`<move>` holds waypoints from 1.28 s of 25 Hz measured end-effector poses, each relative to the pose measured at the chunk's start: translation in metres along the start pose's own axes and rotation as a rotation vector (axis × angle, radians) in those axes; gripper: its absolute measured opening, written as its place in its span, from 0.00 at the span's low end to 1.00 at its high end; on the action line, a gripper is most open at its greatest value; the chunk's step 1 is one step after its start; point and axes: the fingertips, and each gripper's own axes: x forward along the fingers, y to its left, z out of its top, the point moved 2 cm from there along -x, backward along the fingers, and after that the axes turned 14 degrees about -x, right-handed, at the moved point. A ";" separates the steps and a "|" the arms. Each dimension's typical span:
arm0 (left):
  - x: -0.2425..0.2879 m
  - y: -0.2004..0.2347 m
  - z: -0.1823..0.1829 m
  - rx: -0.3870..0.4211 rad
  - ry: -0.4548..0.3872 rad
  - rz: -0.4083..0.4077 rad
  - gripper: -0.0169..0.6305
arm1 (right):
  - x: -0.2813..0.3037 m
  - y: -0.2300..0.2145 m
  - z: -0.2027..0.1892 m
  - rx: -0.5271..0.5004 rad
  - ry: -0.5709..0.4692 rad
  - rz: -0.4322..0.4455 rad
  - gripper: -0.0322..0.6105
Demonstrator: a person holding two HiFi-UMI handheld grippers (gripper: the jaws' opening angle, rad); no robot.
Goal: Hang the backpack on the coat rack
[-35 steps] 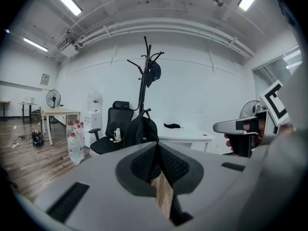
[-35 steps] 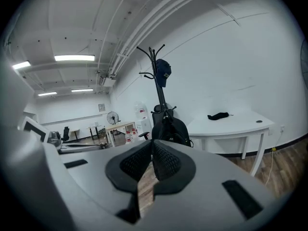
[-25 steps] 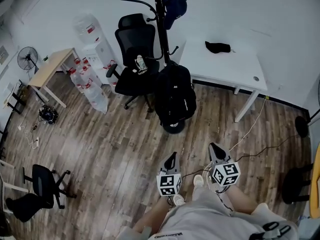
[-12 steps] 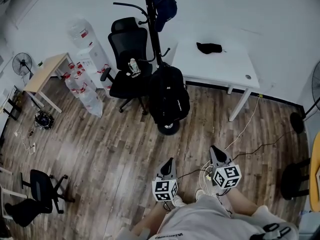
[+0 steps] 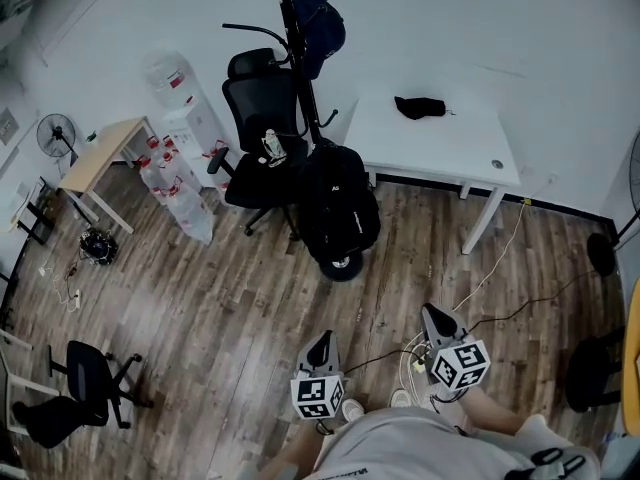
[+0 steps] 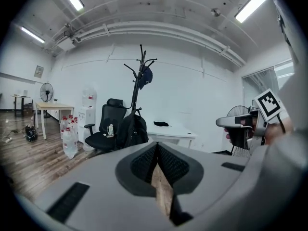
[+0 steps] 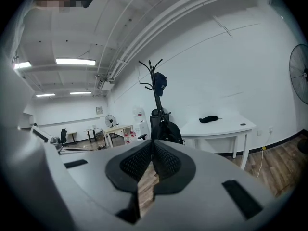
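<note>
You are keeping the jaws of the left gripper [image 6: 157, 147] pressed fully together with nothing between them, and the jaws of the right gripper [image 7: 152, 146] are meeting at their tips too, likewise empty; only wooden floor [image 5: 200, 308] is showing through the slits behind the pads. You are holding both grippers low and close to your body, pointing roughly level across the room, which suits hands that are carrying nothing. The black backpack [image 5: 340, 203] is sitting well apart from both grippers, against the pole of the black coat rack [image 5: 297, 58], and it seems to be hanging from one of the low hooks, so the task looks done. Whether its bottom is resting on the rack's round base [image 5: 341, 265] cannot be told. A dark blue bag [image 5: 320, 23] is hanging from an upper hook, probably why the lower one is carrying the backpack. A black office chair [image 5: 260, 118] is standing just beside the rack on its left, and a white table [image 5: 450, 138] on its right
</note>
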 end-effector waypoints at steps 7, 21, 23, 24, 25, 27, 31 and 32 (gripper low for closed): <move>-0.012 -0.014 -0.001 0.008 0.007 0.009 0.04 | -0.020 -0.005 -0.005 0.031 0.005 0.026 0.09; -0.009 -0.041 -0.001 0.051 -0.018 0.030 0.04 | -0.027 -0.002 -0.007 0.032 0.024 0.096 0.07; -0.009 -0.041 -0.002 0.055 -0.017 0.034 0.04 | -0.025 -0.003 -0.007 0.033 0.023 0.097 0.07; -0.008 -0.041 -0.003 0.055 -0.018 0.038 0.04 | -0.024 -0.003 -0.008 0.030 0.023 0.098 0.07; -0.008 -0.041 -0.003 0.054 -0.019 0.041 0.04 | -0.024 -0.003 -0.008 0.027 0.023 0.100 0.07; -0.006 -0.040 -0.003 0.050 -0.019 0.044 0.04 | -0.022 -0.004 -0.009 0.025 0.022 0.101 0.07; -0.004 -0.041 -0.003 0.039 -0.018 0.042 0.04 | -0.020 -0.005 -0.008 0.021 0.025 0.100 0.07; -0.004 -0.041 -0.003 0.035 -0.018 0.042 0.04 | -0.019 -0.005 -0.008 0.021 0.025 0.101 0.07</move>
